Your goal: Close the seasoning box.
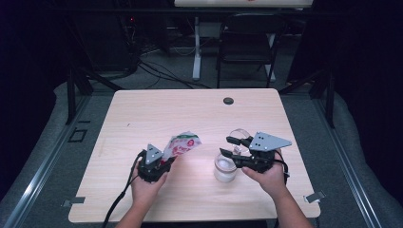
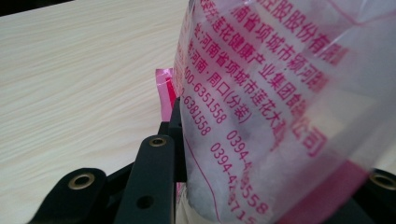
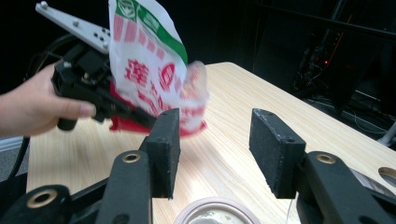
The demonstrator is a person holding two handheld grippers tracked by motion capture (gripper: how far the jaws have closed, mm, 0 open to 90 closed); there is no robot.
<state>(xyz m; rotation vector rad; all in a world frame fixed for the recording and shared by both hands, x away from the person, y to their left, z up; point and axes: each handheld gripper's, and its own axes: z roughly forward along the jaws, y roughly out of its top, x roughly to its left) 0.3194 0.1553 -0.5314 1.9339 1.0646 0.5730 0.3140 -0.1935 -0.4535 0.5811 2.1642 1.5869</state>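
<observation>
Left tool (image 1: 164, 161): pinching the printed bag (image 1: 181, 144), lifted off the bench (image 1: 157, 109).
Right tool (image 1: 231, 147): spread, nothing between, above the jar (image 1: 224, 167).
Jar contents: unclear, perhaps white grains.

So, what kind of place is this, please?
Probably a lab or studio set up for recording, not a home. A bare wooden table stands between dark curtains, with cables on the floor behind it and a folding chair. A person works there with two hand-held grippers.

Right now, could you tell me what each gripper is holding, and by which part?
The left gripper grips the red-printed bag near its bottom end; the right gripper holds nothing.
</observation>
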